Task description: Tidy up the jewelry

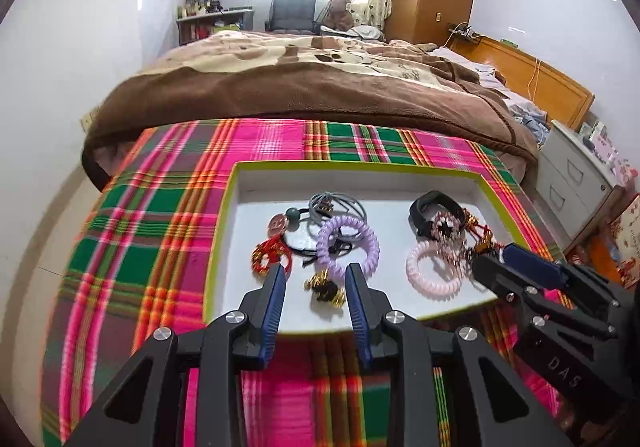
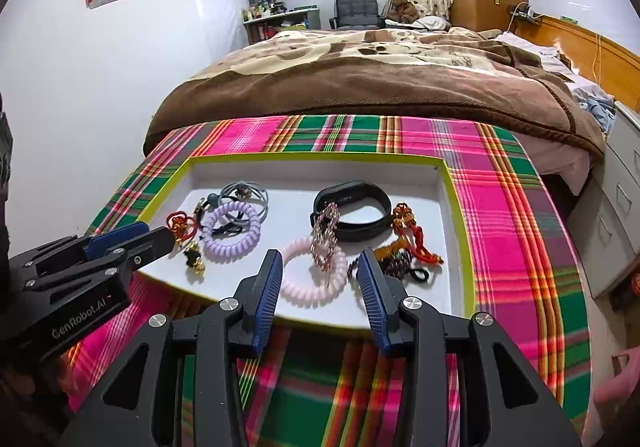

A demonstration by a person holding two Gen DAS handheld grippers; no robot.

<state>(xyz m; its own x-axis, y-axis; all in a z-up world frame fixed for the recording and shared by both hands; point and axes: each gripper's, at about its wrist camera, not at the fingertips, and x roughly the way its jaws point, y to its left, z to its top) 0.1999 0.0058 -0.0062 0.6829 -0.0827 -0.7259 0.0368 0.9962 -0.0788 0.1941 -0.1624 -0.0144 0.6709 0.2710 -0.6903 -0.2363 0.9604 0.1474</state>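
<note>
A white tray with a yellow-green rim (image 1: 352,165) (image 2: 320,157) lies on a plaid cloth and holds several pieces. Among them are a purple coil hair tie (image 1: 348,243) (image 2: 231,233), a pink coil hair tie (image 1: 414,267) (image 2: 308,293), a black wristband (image 1: 420,219) (image 2: 360,233), a rose beaded bracelet (image 2: 326,239), a red knot charm (image 1: 266,257) and a gold-and-black hair tie (image 1: 326,289). My left gripper (image 1: 315,271) is open above the gold-and-black tie, holding nothing. My right gripper (image 2: 320,257) is open over the pink coil, its pads clear of it.
The pink, green and orange plaid cloth (image 2: 512,215) covers the table. A bed with a brown blanket (image 1: 304,91) sits right behind it. A white drawer cabinet (image 2: 616,207) stands at the right and a white wall at the left.
</note>
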